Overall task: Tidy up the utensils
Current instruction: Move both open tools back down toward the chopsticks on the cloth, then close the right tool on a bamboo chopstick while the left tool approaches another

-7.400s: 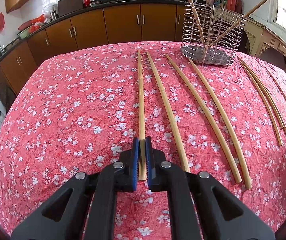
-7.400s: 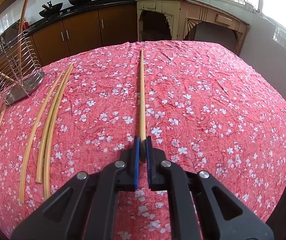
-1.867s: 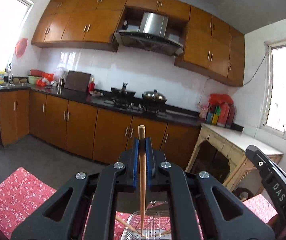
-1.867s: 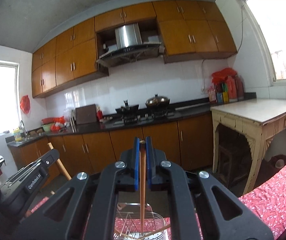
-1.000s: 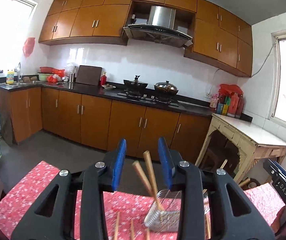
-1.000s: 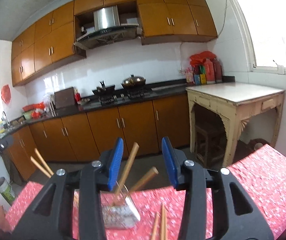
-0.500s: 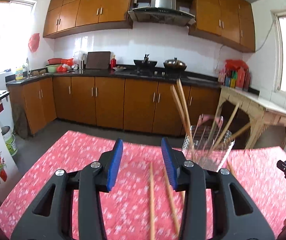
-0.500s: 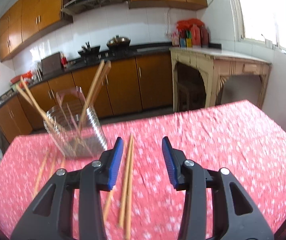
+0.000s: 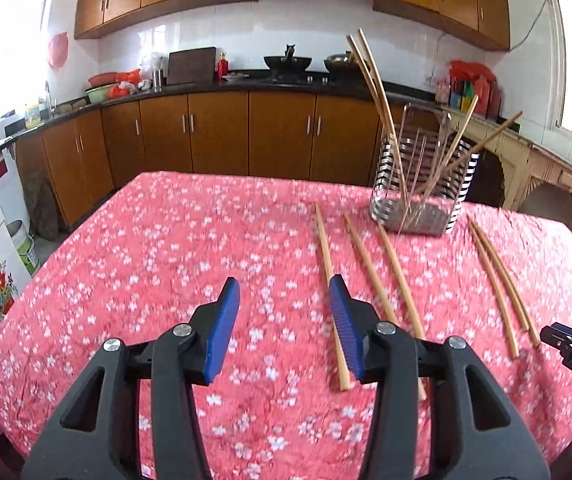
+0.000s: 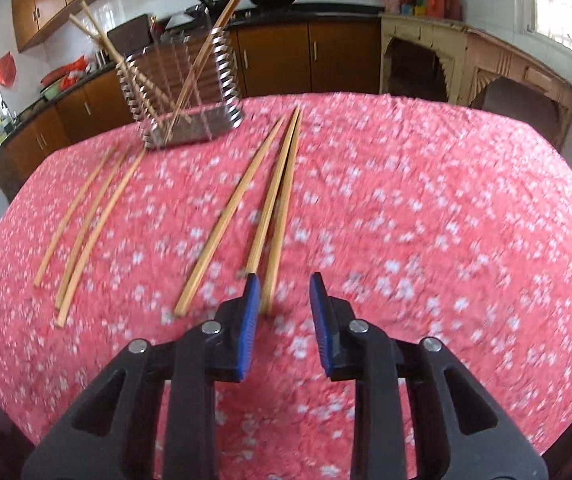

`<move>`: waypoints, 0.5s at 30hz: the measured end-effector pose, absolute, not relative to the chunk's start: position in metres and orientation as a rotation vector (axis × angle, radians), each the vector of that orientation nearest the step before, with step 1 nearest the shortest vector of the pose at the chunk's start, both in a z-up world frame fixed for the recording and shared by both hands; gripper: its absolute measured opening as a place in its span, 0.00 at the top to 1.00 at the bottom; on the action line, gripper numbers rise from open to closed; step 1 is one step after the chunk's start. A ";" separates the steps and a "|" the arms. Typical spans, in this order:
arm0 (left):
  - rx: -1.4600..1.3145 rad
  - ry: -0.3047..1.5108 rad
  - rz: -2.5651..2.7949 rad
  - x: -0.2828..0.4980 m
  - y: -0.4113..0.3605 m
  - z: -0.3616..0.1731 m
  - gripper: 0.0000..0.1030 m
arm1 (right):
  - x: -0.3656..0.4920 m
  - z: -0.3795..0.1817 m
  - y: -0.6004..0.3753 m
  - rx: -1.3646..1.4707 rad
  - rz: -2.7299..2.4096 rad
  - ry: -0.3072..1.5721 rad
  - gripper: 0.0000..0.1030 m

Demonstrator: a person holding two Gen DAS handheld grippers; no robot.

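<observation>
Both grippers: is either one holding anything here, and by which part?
Nothing is held. The left gripper has just been opening, the right gripper closing, both empty above the long bamboo chopsticks on the red floral tablecloth.

A wire holder (image 9: 421, 184) stands at the far side of the bench (image 9: 166, 240) with chopsticks (image 9: 369, 76) leaning in it. More chopsticks (image 9: 327, 272) lie on the bench before it, some left, some right

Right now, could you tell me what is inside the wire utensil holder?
Four bamboo chopsticks lean inside the wire utensil holder. Its solid base hides their lower tips.
</observation>
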State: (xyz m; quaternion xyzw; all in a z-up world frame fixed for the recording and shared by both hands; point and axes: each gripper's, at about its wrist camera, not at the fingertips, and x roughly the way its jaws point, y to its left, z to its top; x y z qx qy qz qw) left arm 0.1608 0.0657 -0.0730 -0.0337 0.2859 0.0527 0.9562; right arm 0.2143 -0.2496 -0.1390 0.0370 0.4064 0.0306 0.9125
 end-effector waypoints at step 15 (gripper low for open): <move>-0.049 0.685 0.070 0.167 0.052 -0.100 0.51 | 0.250 -0.146 -0.273 0.078 -0.136 0.866 0.92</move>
